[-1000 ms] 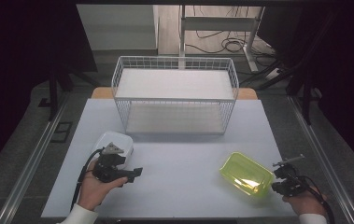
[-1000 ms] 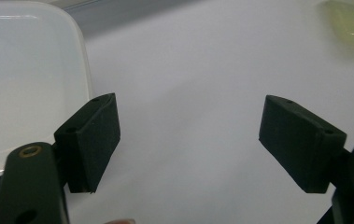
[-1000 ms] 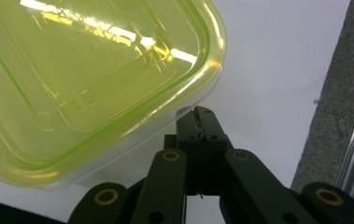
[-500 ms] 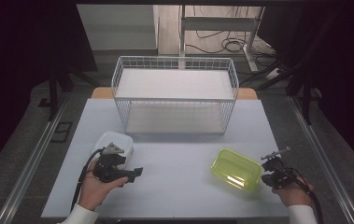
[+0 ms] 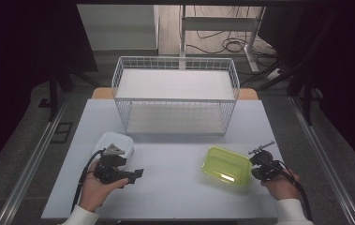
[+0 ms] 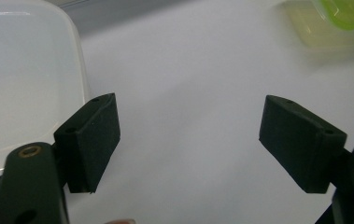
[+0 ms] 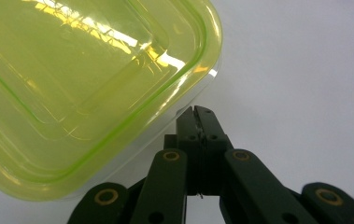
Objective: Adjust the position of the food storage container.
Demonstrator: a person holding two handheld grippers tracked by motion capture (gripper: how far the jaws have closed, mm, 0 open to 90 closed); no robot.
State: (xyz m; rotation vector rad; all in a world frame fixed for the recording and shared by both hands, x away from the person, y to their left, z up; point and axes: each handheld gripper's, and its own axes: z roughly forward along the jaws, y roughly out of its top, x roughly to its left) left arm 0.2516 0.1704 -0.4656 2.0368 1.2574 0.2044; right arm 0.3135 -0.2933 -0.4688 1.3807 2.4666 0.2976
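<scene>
I am holding my right gripper (image 5: 255, 165) low on the table (image 5: 175, 187), right next to the green box (image 5: 226, 166). Its jaws are pressed flat together with nothing between them. In the right gripper view, the closed tips (image 7: 198, 114) are sitting just under the rim of the green box (image 7: 72, 93), at its side. I cannot tell if the tips are touching the rim or are only very close to it. The green box is see-through and has a lid on it. It is lying flat on the table, on my right side, in front of the wire basket (image 5: 175, 93).

I am holding my left gripper (image 5: 135, 174) near the front left of the table. Its jaws are standing wide apart, and nothing is between them. In the left gripper view, I am seeing only bare table in the gap (image 6: 188, 140). The white box (image 5: 114, 145) is lying just behind my left hand (image 5: 98, 185). In the left gripper view the white box (image 6: 25, 79) is sitting beside one jaw, very near it. I cannot tell if they are touching.

The two boxes are lying well apart from each other. The wire basket is standing at the back of the table, in the middle. My right hand (image 5: 280, 185) is resting near the front edge of the table.
</scene>
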